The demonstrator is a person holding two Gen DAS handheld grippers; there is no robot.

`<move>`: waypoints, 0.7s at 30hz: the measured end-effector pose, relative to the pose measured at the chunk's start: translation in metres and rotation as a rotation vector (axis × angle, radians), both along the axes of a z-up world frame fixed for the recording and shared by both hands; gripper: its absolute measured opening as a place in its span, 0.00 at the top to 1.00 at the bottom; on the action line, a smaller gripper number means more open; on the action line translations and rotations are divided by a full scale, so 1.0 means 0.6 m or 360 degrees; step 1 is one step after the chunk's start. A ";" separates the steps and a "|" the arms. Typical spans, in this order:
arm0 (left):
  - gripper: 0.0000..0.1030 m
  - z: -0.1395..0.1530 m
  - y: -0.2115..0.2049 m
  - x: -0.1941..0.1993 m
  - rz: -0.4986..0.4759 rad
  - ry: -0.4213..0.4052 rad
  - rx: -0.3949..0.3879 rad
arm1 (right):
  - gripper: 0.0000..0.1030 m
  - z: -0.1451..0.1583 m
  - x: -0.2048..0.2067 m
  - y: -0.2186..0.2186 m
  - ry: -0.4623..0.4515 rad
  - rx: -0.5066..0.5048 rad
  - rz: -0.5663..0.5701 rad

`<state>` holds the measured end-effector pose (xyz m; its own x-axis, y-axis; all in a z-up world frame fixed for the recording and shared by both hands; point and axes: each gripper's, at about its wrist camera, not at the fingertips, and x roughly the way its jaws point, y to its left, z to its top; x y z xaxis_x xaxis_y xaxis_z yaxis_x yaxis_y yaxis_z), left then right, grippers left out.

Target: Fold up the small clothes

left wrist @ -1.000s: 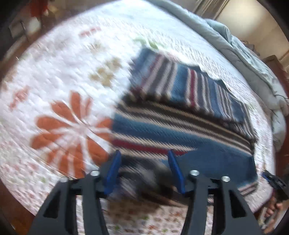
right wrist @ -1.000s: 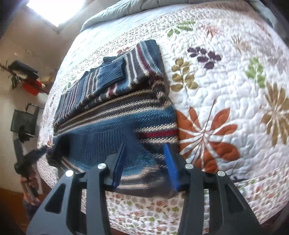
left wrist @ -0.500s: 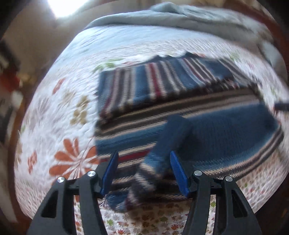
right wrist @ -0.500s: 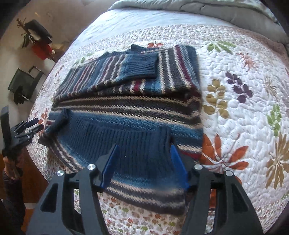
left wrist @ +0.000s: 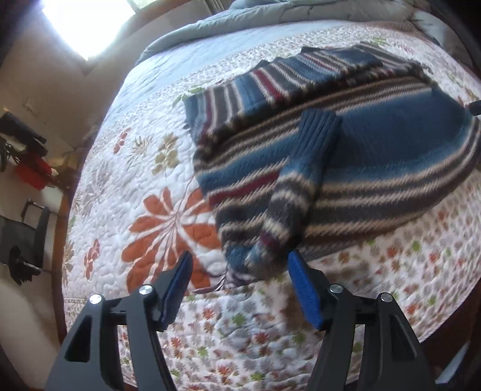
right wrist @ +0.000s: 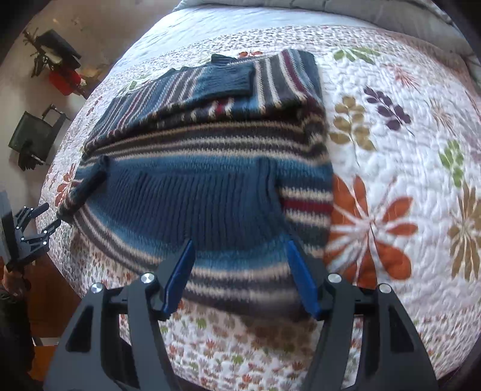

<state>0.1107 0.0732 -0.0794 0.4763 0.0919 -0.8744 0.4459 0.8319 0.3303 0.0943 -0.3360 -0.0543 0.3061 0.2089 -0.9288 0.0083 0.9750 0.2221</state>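
A blue knit sweater (left wrist: 375,144) with tan, dark and red stripes lies flat on the flowered quilt (left wrist: 135,180). One sleeve (left wrist: 300,168) is folded slantwise over its body. The sleeve's shoulder end sits between the pads of my left gripper (left wrist: 239,264), whose jaws are opening and do not press it. In the right wrist view the sweater (right wrist: 195,195) has its other sleeve (right wrist: 225,81) folded across the far part. My right gripper (right wrist: 240,249) hovers over the near striped edge, jaws opening, pads clear of the knit. The left gripper (right wrist: 33,222) shows at the left edge.
A grey duvet (left wrist: 270,18) is bunched at the far end of the bed. The quilt's (right wrist: 390,135) near edge drops to a wooden floor. A black chair (left wrist: 27,234) and a red object (left wrist: 33,174) stand by the wall on the left.
Both pairs of jaws have widened. The left gripper rolled and let the sleeve drop onto the sweater's body. The right one released the blue ribbed part, which now lies flat.
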 end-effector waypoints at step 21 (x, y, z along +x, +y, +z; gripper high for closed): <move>0.78 -0.033 0.126 0.093 0.0383 0.0397 -0.0807 | 0.34 -0.009 -0.027 0.007 0.0015 0.0018 -0.0036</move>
